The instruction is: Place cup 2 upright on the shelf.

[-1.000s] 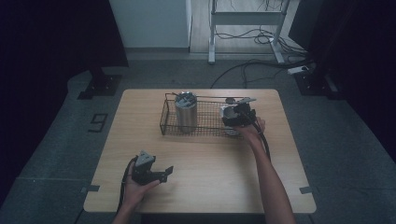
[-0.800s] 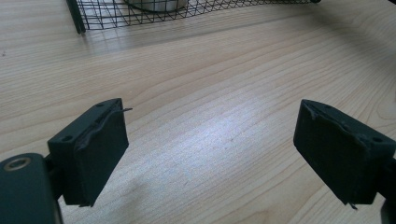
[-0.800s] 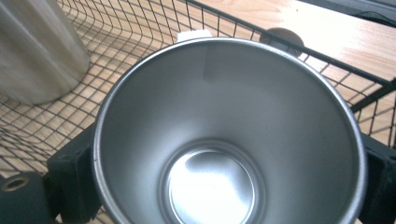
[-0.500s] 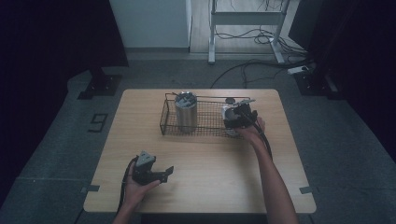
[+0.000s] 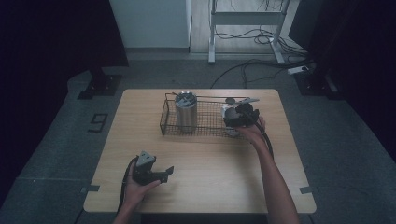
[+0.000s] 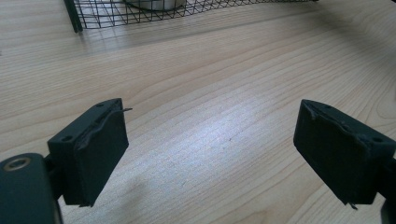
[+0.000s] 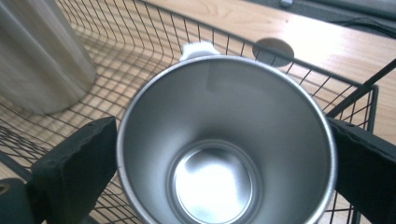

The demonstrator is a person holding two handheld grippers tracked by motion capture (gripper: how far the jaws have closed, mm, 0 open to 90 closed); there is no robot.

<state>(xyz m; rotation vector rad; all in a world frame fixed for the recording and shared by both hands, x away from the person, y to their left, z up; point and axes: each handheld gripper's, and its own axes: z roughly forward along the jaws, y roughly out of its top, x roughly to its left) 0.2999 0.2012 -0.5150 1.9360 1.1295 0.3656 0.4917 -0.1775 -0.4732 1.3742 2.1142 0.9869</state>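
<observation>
The right gripper (image 7: pixel 219 154) sits at the right end of the black wire-mesh basket (image 5: pixel 205 126), its two black fingers (image 7: pixel 74 172) set on either side of an open, shiny stainless-steel cup (image 7: pixel 224 140) that stands inside the basket. The fingers press against the cup's wall just below the rim, so they appear to be grasping it.

The left gripper (image 6: pixel 224 154) rests low over the bare pale wooden bench (image 6: pixel 210 84), near the front-left, well apart from the basket. Its fingers are spread wide and released, holding nothing.

What could go wrong, as I judge it: the cup's wall is smooth, round and tapered, so it may slip or twist between the flat fingers if lifted fast. A tilted lift could catch the cup's base on the basket's wire rim and drag the light basket along, since the other hand isn't steadying it.

Count: two steel vessels in the basket, the gripped cup and a taller brushed-steel tumbler (image 5: pixel 186 112) at the left end; one basket; one dark round disc (image 7: pixel 273 50) on the bench behind it; two grippers.
</observation>
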